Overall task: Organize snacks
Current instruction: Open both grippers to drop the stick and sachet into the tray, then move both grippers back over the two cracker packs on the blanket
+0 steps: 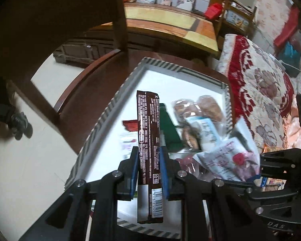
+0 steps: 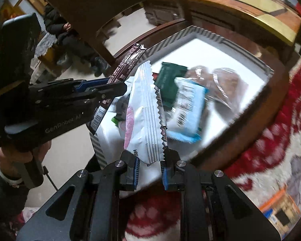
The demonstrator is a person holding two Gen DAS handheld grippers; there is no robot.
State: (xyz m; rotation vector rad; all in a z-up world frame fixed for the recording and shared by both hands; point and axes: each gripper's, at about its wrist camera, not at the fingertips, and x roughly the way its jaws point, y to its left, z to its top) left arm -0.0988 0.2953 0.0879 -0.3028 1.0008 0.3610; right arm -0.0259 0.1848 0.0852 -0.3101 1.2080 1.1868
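Snacks are gathered in and above a white tray (image 1: 102, 120) with a striped rim, which sits on a round dark wooden table (image 1: 80, 92). The left gripper (image 1: 148, 172) has its blue pads pressed against both sides of a long brown snack bar (image 1: 149, 140), held upright over the tray. The right gripper (image 2: 149, 172) is narrowed around the lower end of a white packet with a pink print (image 2: 140, 116), lifted above the tray's near edge.

Already lying in the tray are a dark green packet (image 2: 169, 84), a light blue packet (image 2: 187, 108) and clear-wrapped brown baked pieces (image 2: 226, 86), so the sorting looks partly done; the two held items are not yet set down.

Only the right wrist view shows the left gripper from the side, a bare hand (image 2: 20, 152) holding its handle, and a seated person in dark clothes beyond. Only the left wrist view shows the bar's barcode end and the patterned red-and-cream cushion (image 1: 256, 84) beside the table.
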